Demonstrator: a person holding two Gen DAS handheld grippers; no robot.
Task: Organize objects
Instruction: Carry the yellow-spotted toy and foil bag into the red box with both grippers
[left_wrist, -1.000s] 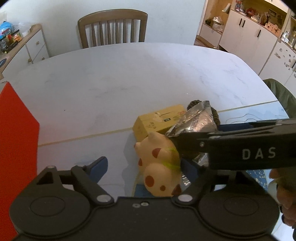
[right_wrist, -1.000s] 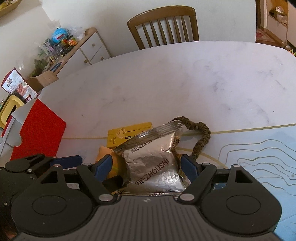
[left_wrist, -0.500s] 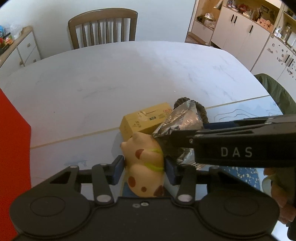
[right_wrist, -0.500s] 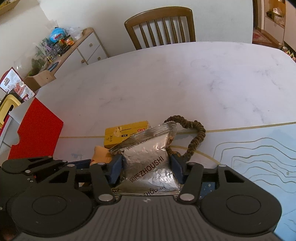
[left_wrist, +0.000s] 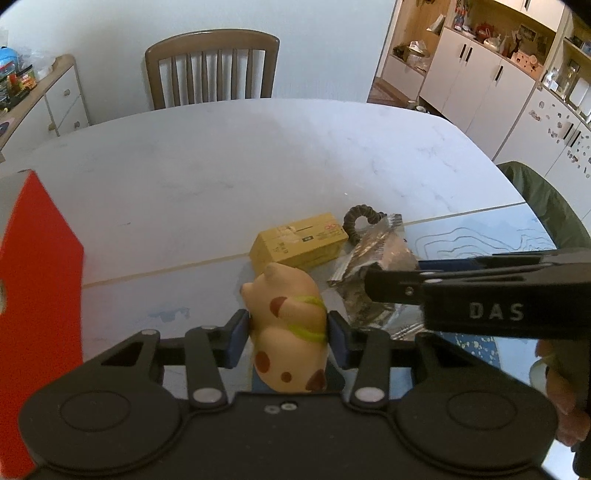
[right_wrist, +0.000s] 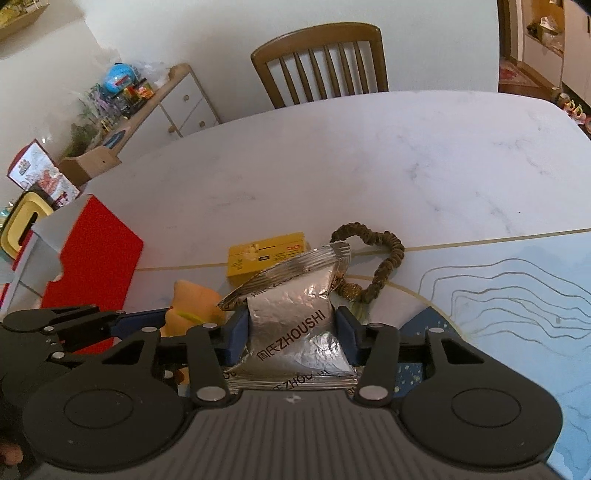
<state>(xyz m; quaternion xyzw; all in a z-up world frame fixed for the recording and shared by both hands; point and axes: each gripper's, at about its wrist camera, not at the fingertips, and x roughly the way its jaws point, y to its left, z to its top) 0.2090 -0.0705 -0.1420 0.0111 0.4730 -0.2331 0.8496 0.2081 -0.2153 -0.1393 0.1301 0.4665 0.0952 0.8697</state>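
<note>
A tan spotted toy animal (left_wrist: 286, 325) with a green band sits between the blue pads of my left gripper (left_wrist: 288, 334), which is shut on it. My right gripper (right_wrist: 291, 338) is shut on a silver foil snack packet (right_wrist: 295, 317) printed ZHOUSHI. In the left wrist view that packet (left_wrist: 373, 266) lies right of the toy, with the right gripper's black body crossing in front. A yellow box (left_wrist: 299, 245) (right_wrist: 266, 256) and a brown braided loop (right_wrist: 376, 266) lie just beyond on the white marble table (left_wrist: 221, 158).
A red and white box (left_wrist: 33, 295) (right_wrist: 92, 258) stands at the left. A blue patterned mat (right_wrist: 509, 295) covers the near right of the table. A wooden chair (left_wrist: 210, 70) is at the far edge, cabinets behind. A hand (left_wrist: 561, 391) shows at lower right.
Both grippers went from open to shut, the left onto the toy animal and the right onto the foil packet. Both views have pulled back and up a little.
</note>
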